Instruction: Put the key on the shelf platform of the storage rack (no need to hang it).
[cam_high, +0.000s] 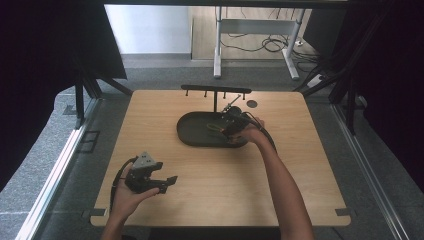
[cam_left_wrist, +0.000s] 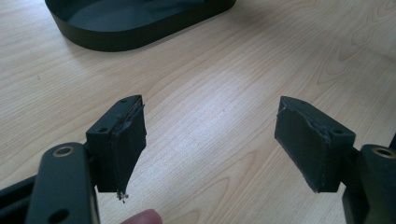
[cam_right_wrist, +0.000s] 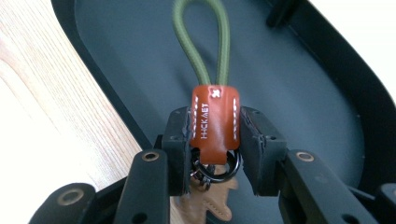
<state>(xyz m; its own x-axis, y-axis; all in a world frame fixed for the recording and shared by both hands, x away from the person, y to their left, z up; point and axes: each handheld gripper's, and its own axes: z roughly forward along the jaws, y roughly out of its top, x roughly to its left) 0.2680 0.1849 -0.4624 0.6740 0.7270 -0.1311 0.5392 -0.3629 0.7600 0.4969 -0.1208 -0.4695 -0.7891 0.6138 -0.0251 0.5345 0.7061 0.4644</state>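
A keychain with an orange-brown leather tab (cam_right_wrist: 215, 123), a green cord loop (cam_right_wrist: 201, 42) and a dark metal ring (cam_right_wrist: 215, 171) sits between the jaws of my right gripper (cam_right_wrist: 215, 140), which is shut on the tab. The loop points away over the floor of a black oval tray (cam_right_wrist: 303, 93). In the high view my right gripper (cam_high: 227, 129) is over the right part of the tray (cam_high: 182, 135), with the green loop (cam_high: 215, 127) just left of it. My left gripper (cam_high: 168, 184) rests low at the table's front left, open, with bare wood between its jaws (cam_left_wrist: 212, 112).
A black rack with several small pegs (cam_high: 216, 90) stands at the tray's far side. A small dark disc (cam_high: 252, 103) lies on the wood beyond the tray. The tray's near rim (cam_left_wrist: 140, 32) shows ahead of the left gripper. A tan leather piece (cam_right_wrist: 210, 205) hangs under the ring.
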